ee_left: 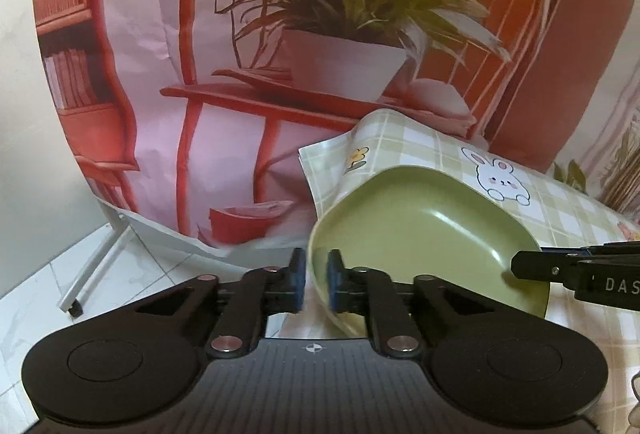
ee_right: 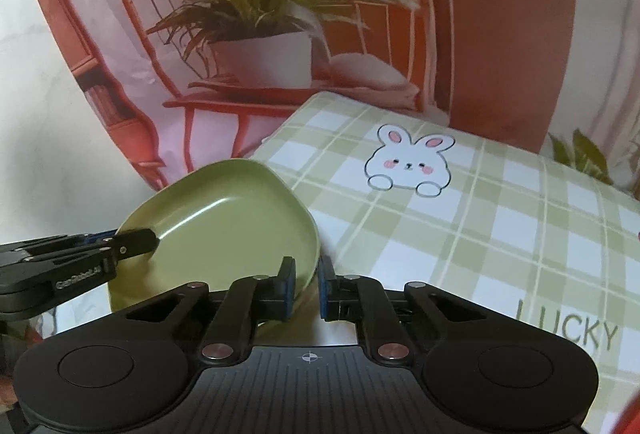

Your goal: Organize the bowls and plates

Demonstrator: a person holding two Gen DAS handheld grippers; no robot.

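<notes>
A green square plate [ee_left: 424,230] is held tilted above the table by both grippers. My left gripper [ee_left: 316,284] is shut on the plate's left rim. My right gripper [ee_left: 520,266] enters from the right edge and pinches the opposite rim. In the right wrist view the same plate [ee_right: 224,218] shows left of centre, with my right gripper [ee_right: 307,288] shut on its right rim. My left gripper [ee_right: 154,238] clamps the plate's left edge there.
A table with a green checked cloth [ee_right: 500,218] printed with a white bunny [ee_right: 408,164] lies to the right. A printed backdrop of a red chair and potted plant [ee_left: 344,46] hangs behind. White tiled floor [ee_left: 132,274] and a stand leg [ee_left: 92,274] lie at the left.
</notes>
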